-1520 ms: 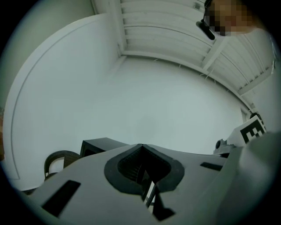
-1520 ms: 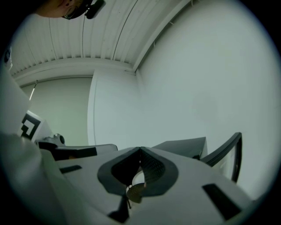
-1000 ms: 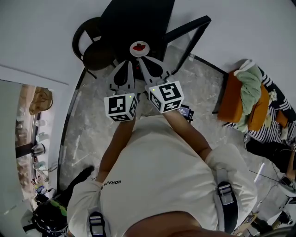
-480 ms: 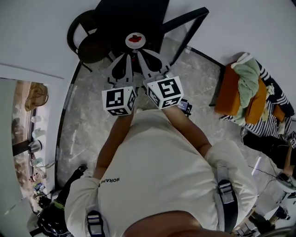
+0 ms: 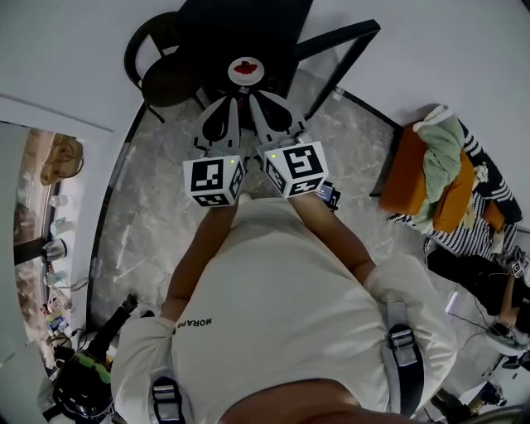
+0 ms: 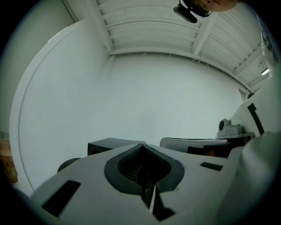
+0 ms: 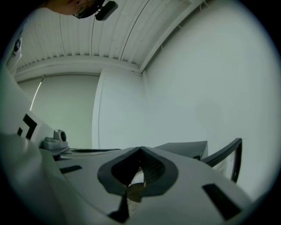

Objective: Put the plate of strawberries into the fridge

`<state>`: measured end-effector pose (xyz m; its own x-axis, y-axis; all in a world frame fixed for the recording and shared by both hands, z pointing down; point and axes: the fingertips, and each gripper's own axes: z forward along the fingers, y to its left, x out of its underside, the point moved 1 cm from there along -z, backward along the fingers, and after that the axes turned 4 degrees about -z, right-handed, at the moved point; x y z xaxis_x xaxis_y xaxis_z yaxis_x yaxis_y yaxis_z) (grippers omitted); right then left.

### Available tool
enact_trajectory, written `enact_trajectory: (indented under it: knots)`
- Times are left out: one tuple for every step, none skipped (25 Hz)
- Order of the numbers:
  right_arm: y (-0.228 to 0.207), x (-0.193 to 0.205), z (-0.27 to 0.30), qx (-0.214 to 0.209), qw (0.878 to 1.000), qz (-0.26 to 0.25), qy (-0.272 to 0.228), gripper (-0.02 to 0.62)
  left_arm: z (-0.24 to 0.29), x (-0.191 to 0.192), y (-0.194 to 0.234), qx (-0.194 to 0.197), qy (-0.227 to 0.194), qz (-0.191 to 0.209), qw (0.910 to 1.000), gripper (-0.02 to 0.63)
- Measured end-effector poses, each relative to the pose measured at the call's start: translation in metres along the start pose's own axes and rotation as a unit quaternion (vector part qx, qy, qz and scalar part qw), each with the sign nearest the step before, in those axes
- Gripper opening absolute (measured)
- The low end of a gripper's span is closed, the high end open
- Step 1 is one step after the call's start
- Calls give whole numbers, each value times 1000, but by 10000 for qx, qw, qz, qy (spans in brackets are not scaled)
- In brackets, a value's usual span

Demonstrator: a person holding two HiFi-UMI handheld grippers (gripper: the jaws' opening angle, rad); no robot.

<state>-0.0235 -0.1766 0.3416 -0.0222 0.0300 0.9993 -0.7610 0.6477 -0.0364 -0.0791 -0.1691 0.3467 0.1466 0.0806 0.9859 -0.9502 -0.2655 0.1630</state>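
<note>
One plate of strawberries (image 5: 246, 70), white, with a red heap too small for the berries to be counted. It is set at the near edge of the surface (image 5: 248, 25), a single black tabletop at the far side of the room.

Two grippers, held side by side and level, both pointed at the plate, with the tips near it and no contact seen. The left gripper (image 5: 235, 99) (image 6: 142, 147) has its fingers pressed together and nothing is held. The right gripper (image 5: 252, 99) (image 7: 140, 149) also has its fingers closed, and no object is seen gripped. Two marker cubes are noted, the left cube (image 5: 214, 182) and the right cube (image 5: 296, 170).

One person in a pale shirt (image 5: 290, 315) is seen from above.

One dark round chair (image 5: 166, 79) is placed just left of the surface. The floor (image 5: 157, 215) is grey and marbled. The walls (image 6: 145, 96) are plain white. The ceiling (image 6: 145, 26) is white and slatted. One orange seat (image 5: 414, 178) at the right is heaped with cloth.
</note>
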Motion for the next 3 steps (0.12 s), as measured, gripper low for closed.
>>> enact_trajectory:
  knots:
    - [0,1,-1,-9,10000,1,4,13,0,0,-1,-10,-7,-8,10000,2]
    - [0,1,-1,-20,10000,1,10,13,-1,0,-1,-20,-12,-17,10000,2]
    - [0,2,-2,-33,10000,1,15,12,-1,0,-2,-31,-17,-26,10000,2]
